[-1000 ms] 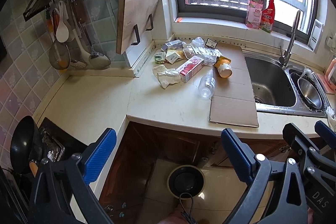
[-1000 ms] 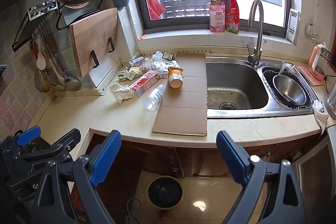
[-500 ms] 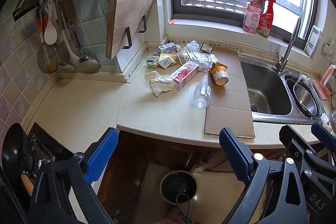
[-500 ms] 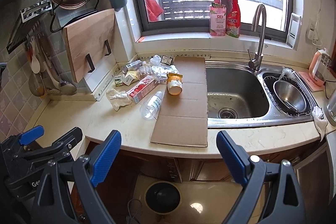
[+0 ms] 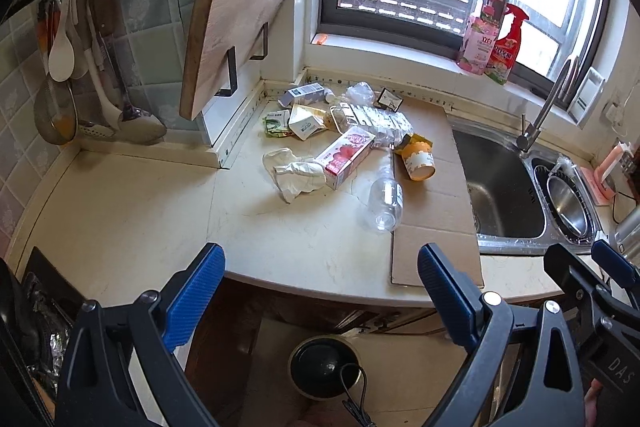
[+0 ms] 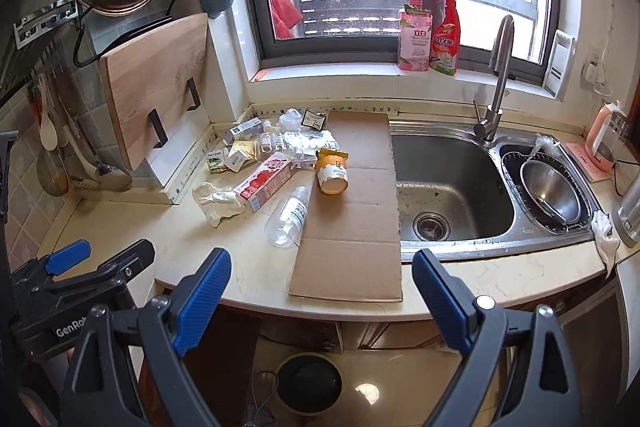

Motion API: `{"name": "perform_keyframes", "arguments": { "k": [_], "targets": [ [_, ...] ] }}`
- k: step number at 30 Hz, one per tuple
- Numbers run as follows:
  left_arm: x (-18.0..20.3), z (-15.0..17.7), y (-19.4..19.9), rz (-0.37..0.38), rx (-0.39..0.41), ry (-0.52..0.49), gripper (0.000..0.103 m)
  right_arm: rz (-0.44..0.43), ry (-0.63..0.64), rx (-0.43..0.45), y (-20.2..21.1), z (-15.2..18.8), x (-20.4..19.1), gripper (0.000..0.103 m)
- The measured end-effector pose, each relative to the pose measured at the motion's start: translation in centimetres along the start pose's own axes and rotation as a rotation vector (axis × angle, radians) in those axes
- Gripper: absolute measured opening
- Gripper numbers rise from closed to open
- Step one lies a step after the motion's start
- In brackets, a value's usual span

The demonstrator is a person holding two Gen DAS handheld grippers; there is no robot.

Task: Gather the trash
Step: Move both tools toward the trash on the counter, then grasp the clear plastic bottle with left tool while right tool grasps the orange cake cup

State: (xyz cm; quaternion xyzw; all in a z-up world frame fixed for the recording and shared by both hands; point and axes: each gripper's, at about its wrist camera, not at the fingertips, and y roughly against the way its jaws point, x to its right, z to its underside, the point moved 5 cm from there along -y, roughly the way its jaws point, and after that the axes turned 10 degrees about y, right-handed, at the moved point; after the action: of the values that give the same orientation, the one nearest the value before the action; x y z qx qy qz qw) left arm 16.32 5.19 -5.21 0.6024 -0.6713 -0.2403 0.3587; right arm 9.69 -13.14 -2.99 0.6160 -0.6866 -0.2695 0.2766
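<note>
Nothing looks collected yet: the whole job seems to lie ahead. The left tongs and the right tongs both stand wide apart and hold nothing, hanging short of the counter edge, side by side. All the trash lies ahead of them on the counter, well out of reach. Nearest, ahead and between the two pairs, is a clear bottle on its side, partly on a flat cardboard sheet that runs straight out from the right tongs. Just beyond it lie an orange cup tipped over on the cardboard, a red carton, and a crumpled tissue ahead of the left tongs. Farther back sits a heap of small boxes and plastic wrappers. A dark bin stands on the floor below the tongs, probably where everything belongs.
</note>
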Motion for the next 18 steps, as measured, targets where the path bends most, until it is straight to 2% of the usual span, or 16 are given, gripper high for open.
{"name": "perform_keyframes", "arguments": {
  "k": [4,9,15,18],
  "targets": [
    [-0.8,-1.0,-1.0,0.014,0.028,0.002,0.096,-0.01,-0.017,-0.031,-1.7,-0.6,-0.1,0.092],
    [-0.3,-2.0,-3.2,0.027,-0.027,-0.002,0.096,-0.02,-0.02,-0.066,-3.7,-1.3,0.4,0.092],
    [2.1,-1.7,-6.6,-0.011,-0.098,-0.029,0.099,-0.051,-0.013,-0.109,-7.4,-2.5,2.3,0.092],
    [3.5,-2.0,-8.5,-0.036,-0.106,-0.019,0.099,-0.08,-0.001,-0.133,-10.0,-3.6,3.3,0.092]
  ]
}}
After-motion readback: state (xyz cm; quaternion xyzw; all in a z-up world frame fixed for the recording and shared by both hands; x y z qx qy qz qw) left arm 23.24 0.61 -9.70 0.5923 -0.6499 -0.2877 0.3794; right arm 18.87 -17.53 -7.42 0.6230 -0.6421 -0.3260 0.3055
